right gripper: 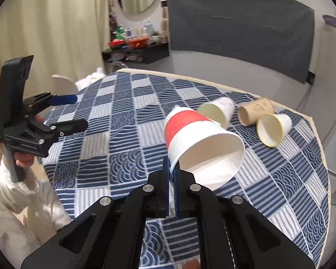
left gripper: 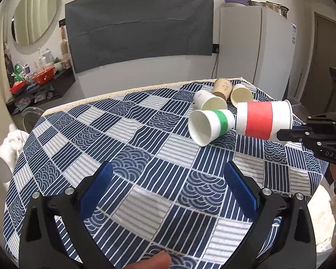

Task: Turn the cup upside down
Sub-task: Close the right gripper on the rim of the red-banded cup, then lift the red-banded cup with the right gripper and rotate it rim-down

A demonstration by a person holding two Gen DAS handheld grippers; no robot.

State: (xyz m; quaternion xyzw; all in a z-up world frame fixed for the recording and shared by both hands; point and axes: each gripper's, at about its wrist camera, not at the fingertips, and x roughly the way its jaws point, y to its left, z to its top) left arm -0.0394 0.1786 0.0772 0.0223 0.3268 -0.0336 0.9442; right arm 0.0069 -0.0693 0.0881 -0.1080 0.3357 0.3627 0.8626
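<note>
A white paper cup with a red band (right gripper: 190, 130) is held on its side above the table, its mouth toward the right wrist camera. My right gripper (right gripper: 173, 168) is shut on its rim wall. In the left wrist view the same cup (left gripper: 259, 120) hangs at the right, with the right gripper (left gripper: 282, 134) pinching its rim. My left gripper (left gripper: 168, 172) is open and empty above the tablecloth; it also shows in the right wrist view (right gripper: 76, 112). A green-banded cup (left gripper: 209, 126) lies on its side beside the red one.
Three more cups lie on their sides at the far right of the table: a white one (left gripper: 209, 100), a brown one (left gripper: 222, 88), a yellow-rimmed one (left gripper: 240, 95). A blue checked tablecloth (left gripper: 123, 139) covers the table. A fridge (left gripper: 257, 49) stands behind.
</note>
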